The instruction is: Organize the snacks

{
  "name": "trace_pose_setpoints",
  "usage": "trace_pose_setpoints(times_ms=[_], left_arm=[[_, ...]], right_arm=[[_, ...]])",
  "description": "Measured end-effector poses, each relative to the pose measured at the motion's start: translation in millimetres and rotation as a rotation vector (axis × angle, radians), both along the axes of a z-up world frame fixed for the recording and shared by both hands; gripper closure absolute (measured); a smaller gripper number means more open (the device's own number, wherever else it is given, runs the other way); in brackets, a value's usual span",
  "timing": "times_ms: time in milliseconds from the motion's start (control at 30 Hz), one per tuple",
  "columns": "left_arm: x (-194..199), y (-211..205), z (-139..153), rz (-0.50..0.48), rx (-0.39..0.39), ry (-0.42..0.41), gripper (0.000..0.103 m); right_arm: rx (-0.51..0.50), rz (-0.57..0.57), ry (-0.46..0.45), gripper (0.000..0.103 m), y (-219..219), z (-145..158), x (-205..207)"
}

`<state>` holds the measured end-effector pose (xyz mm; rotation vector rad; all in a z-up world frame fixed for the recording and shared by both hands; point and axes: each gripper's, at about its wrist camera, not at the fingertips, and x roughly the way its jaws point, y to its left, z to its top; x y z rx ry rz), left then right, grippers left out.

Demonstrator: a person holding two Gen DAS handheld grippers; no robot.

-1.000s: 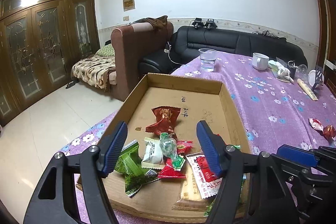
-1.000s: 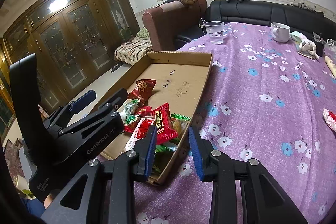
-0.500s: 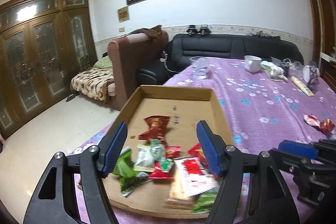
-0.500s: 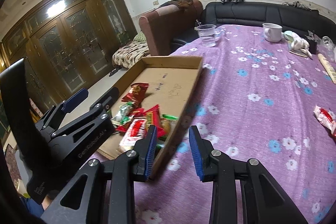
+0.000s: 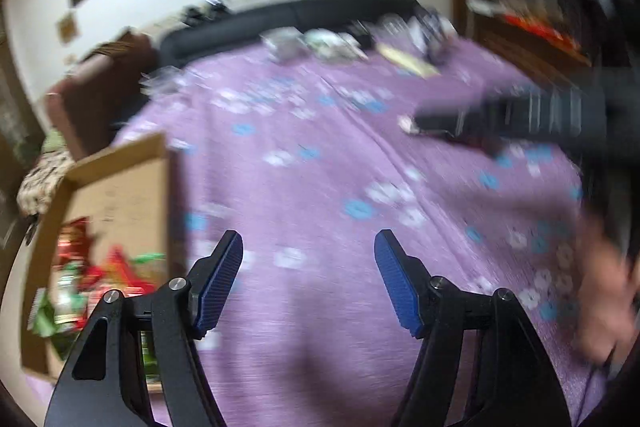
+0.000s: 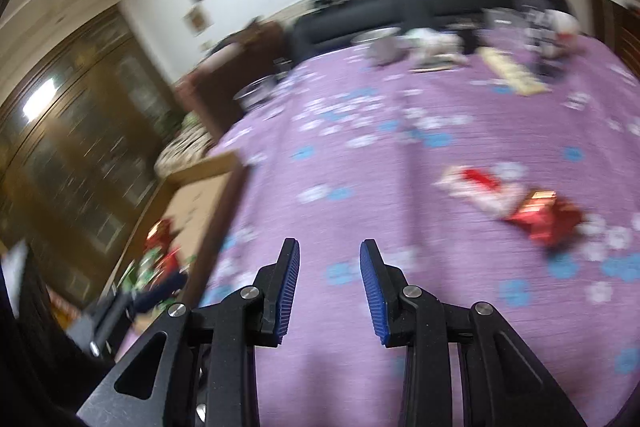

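**Inspector:** State the condition of the left gripper [image 5: 308, 279].

**Assistant:** Its blue-padded fingers [image 5: 218, 281] stand well apart, with nothing between them. Below the gap lies only the purple flowered cloth of the tabletop [image 5: 320, 155]. The view is heavily blurred.

**Inspector:** And the right gripper [image 6: 329, 287]?

**Assistant:** Its fingers [image 6: 288, 287] are set much closer together, yet a clear gap remains and it is empty. They are poised over bare cloth, touching nothing.

**Inspector:** Where are the snacks?

**Assistant:** Most lie in the cardboard tray [image 5: 120, 167] at the left edge of the tabletop: a heap of red and green wrappers [image 5: 92, 279] at its near end, seen in the left wrist view just left of the left gripper. The right wrist view shows the same tray at its lower left. Individual packets cannot be told apart through the blur.

**Inspector:** Anything outside the tray?

**Assistant:** Two items on the open cloth, to the right of the right gripper and well apart from the tray: a white and red packet [image 6: 480, 187] and, just beside it, a shiny red wrapped sweet [image 6: 548, 219]. Whether they touch cannot be told.

**Inspector:** Other contents?

**Assistant:** Blurred cups and clutter [image 6: 420, 47] at the far end, before a black sofa [image 6: 400, 7].
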<state>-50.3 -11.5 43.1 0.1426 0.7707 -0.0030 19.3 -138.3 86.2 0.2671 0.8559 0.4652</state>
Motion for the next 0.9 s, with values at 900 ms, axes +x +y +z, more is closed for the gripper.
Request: trace_pose_setpoints(times_ms=[900], left_arm=[[59,-7,29,-0.039,-0.177,0.127,0.035]], right_arm=[[-0.313,-0.006,0.102,0.064,-33,-50,41]])
